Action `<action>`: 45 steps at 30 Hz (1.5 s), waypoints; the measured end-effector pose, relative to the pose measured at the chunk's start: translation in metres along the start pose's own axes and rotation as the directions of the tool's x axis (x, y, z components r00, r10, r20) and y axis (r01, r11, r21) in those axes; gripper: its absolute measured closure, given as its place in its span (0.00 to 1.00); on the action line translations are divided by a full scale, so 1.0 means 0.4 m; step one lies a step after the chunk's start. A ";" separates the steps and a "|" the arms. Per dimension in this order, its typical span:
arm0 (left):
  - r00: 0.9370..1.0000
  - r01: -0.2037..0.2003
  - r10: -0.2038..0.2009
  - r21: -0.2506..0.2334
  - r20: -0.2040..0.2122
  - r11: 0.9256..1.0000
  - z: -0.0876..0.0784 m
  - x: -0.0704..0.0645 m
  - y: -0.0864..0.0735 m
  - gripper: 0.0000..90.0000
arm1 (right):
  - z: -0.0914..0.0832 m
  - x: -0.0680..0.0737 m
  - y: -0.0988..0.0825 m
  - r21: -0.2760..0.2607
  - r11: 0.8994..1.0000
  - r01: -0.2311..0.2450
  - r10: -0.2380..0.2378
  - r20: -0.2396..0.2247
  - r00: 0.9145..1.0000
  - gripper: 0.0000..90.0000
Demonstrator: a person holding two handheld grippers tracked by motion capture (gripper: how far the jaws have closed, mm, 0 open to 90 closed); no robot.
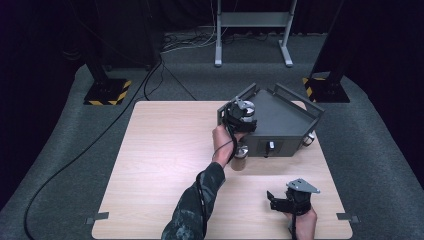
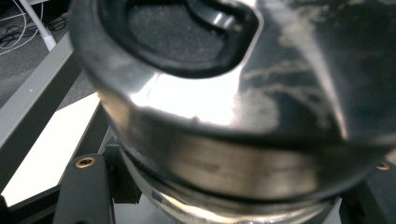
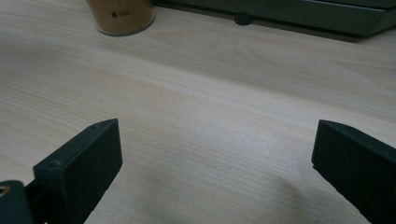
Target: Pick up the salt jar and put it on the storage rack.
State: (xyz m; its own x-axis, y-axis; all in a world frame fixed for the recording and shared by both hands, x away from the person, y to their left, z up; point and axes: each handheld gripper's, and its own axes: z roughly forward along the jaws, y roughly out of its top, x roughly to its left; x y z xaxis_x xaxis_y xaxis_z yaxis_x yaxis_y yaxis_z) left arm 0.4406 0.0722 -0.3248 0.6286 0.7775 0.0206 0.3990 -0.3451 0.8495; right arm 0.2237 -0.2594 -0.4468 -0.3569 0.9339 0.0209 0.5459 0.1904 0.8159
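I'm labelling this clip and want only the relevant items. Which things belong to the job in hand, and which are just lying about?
In the job:
- left gripper, shut on the shiny metal jar
- grey rack
- spice jar beside the rack

Lying about:
- right gripper, open over bare table
- floor cables
- stand

Bright table, dark surroundings; left gripper view blurred, with glare.
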 end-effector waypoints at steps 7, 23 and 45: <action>1.000 0.001 -0.001 0.002 0.000 1.000 0.000 0.001 0.000 0.35 | 0.001 0.001 0.001 0.003 1.000 0.004 -0.004 0.001 1.000 0.01; 1.000 -0.014 0.014 0.013 -0.005 1.000 -0.007 -0.008 0.008 0.03 | 0.001 0.002 0.001 0.001 1.000 0.003 -0.003 0.003 1.000 0.01; 1.000 -0.015 0.015 -0.013 0.015 1.000 -0.208 0.090 -0.157 0.00 | 0.002 0.007 0.003 0.007 1.000 -0.001 0.001 0.016 1.000 0.01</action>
State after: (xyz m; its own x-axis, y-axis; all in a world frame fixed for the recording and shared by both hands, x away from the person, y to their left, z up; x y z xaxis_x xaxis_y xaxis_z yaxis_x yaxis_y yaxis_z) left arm 0.3825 0.1658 -0.3336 0.6446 0.7641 0.0258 0.3810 -0.3503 0.8557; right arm 0.2240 -0.2563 -0.4461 -0.3442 0.9388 0.0123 0.5516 0.1916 0.8118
